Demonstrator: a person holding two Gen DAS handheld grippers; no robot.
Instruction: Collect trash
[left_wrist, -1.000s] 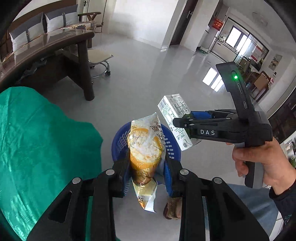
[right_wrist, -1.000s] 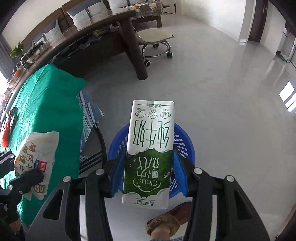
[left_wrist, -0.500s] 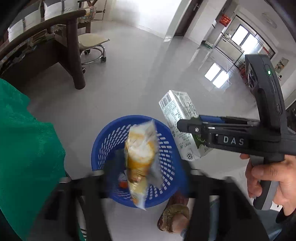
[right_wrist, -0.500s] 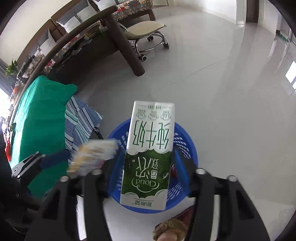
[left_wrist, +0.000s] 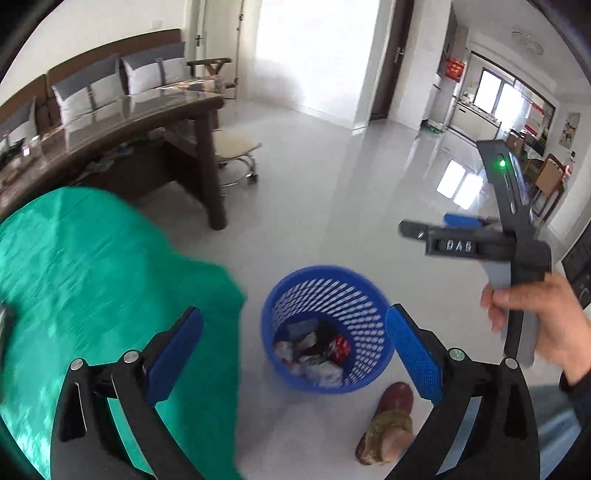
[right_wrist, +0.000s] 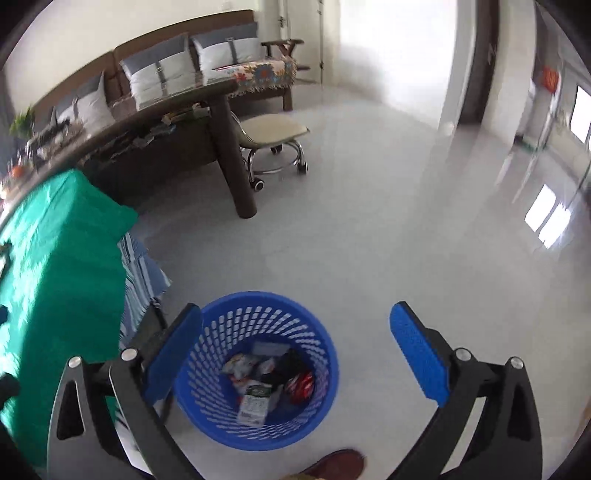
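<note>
A blue perforated trash basket (left_wrist: 295, 295) stands on the grey floor; it also shows in the right wrist view (right_wrist: 207, 369). It holds several wrappers and a green-and-white milk carton (right_wrist: 254, 403). My left gripper (left_wrist: 295, 350) is open and empty above the basket. My right gripper (right_wrist: 295, 354) is open and empty above it too. The right gripper also shows at the right of the left wrist view (left_wrist: 443, 229), held by a hand.
A table under a green cloth (left_wrist: 92, 277) lies at the left, close to the basket. A dark wooden desk (left_wrist: 147, 122) and a rolling stool (right_wrist: 273, 129) stand behind. A shoe (left_wrist: 391, 417) is by the basket.
Both grippers opened. The snack bag dropped from the left one and the milk carton from the right one into the basket. Both grippers rose and tilted up.
</note>
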